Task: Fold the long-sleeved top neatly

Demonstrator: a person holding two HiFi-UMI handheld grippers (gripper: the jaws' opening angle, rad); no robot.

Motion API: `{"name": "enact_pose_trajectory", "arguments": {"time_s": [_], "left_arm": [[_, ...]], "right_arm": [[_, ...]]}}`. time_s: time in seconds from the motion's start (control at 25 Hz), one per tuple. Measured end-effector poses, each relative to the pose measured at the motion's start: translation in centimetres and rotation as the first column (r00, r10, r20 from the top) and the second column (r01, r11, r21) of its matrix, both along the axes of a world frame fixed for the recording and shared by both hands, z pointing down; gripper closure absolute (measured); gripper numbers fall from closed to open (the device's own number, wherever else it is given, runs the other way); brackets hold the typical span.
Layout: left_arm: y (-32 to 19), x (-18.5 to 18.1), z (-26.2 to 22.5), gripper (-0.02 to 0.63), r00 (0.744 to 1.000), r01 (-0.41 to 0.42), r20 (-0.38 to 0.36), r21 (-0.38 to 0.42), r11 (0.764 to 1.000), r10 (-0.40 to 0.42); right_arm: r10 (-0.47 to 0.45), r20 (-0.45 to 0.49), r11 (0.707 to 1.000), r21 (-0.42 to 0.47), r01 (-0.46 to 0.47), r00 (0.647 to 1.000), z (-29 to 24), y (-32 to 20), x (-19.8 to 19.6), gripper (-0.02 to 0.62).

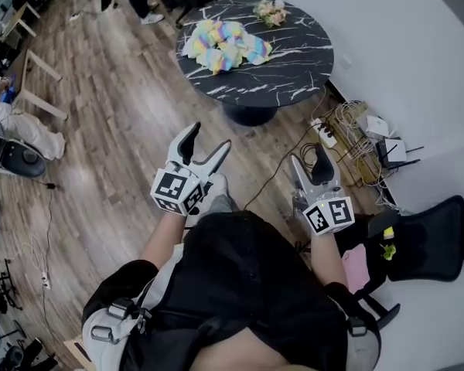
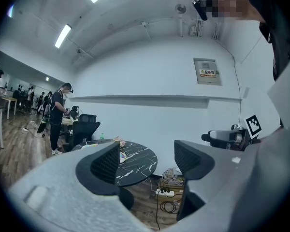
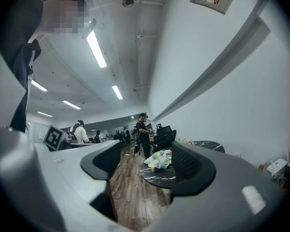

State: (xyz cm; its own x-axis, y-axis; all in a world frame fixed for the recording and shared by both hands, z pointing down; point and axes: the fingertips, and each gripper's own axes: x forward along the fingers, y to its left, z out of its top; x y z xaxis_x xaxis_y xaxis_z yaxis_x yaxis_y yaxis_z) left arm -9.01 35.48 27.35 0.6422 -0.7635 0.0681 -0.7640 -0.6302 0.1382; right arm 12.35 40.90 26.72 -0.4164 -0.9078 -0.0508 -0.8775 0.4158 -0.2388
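The long-sleeved top [image 1: 224, 45], pastel rainbow coloured, lies crumpled in a heap on a round black marble table [image 1: 294, 68] some way ahead of me. Both grippers hang in the air over the wooden floor, short of the table and apart from the top. My left gripper [image 1: 209, 136] is open and holds nothing. My right gripper [image 1: 309, 157] is open too, with its jaws bare. In the right gripper view, the top [image 3: 158, 159] shows between the spread jaws, far off on the table [image 3: 159, 177]. From the left gripper view, the table [image 2: 137, 161] lies beyond the open jaws.
A small bunch of flowers [image 1: 271, 10] sits at the table's far edge. Power strips and tangled cables [image 1: 348, 130] lie on the floor by the white wall at the right. A black chair [image 1: 429, 238] stands at my right. Several people stand in the background [image 2: 58, 115].
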Motion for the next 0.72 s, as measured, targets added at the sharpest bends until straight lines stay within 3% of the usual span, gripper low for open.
{"name": "enact_pose_trajectory", "arguments": {"time_s": [0.36, 0.72], "left_arm": [[-9.8, -1.2, 1.3, 0.245, 0.999, -0.039, -0.004, 0.003, 0.999, 0.039], [-17.3, -5.8, 1.9, 0.247, 0.998, -0.064, -0.007, -0.013, 0.998, 0.064]], "right_arm": [[0.001, -0.028, 1.0, -0.012, -0.002, 1.0, 0.5, -9.5, -3.3, 0.276], [0.005, -0.04, 1.0, -0.017, -0.006, 0.999, 0.7, -18.0, -8.5, 0.29]]}}
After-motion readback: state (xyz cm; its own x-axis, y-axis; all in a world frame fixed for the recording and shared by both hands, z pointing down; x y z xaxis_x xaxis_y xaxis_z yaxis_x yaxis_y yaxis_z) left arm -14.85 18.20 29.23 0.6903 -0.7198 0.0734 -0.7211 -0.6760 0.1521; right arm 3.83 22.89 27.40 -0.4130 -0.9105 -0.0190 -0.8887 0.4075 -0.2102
